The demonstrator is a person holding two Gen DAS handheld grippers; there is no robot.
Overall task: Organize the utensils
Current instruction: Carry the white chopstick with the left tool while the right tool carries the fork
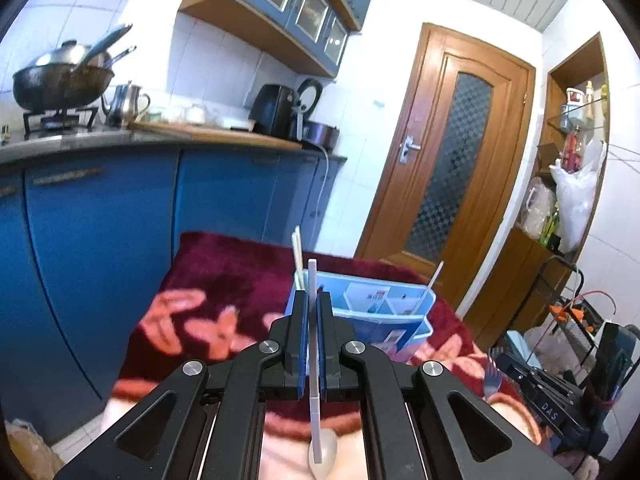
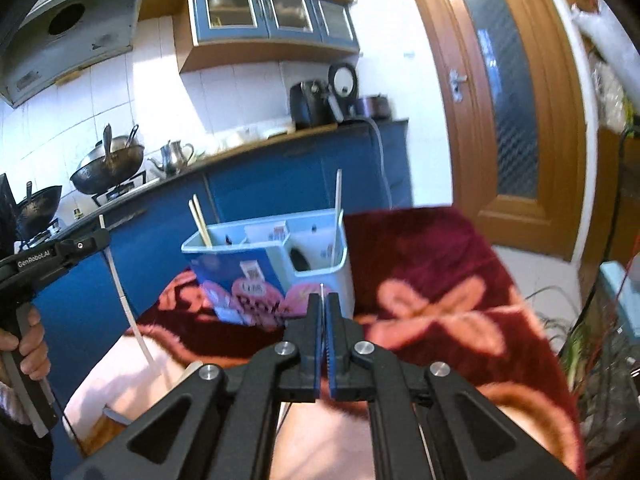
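My left gripper (image 1: 313,300) is shut on a white spoon (image 1: 315,360), handle pointing up and bowl hanging low near the camera. It also shows in the right wrist view (image 2: 92,240), raised at the left with the spoon (image 2: 124,300) dangling. A light blue utensil caddy (image 1: 384,312) stands on the red floral blanket (image 1: 224,280) just beyond it, holding chopsticks (image 1: 297,252) and a white utensil (image 1: 432,282). My right gripper (image 2: 322,300) is shut on a thin metal utensil (image 2: 321,292) seen edge-on, just before the caddy (image 2: 276,248). A fork head (image 1: 492,376) shows at the right.
Blue kitchen cabinets (image 1: 100,240) with a countertop, wok (image 1: 60,80), kettle and appliances stand behind. A wooden door (image 1: 452,160) is at the right, with shelves and clutter (image 1: 572,200) beside it.
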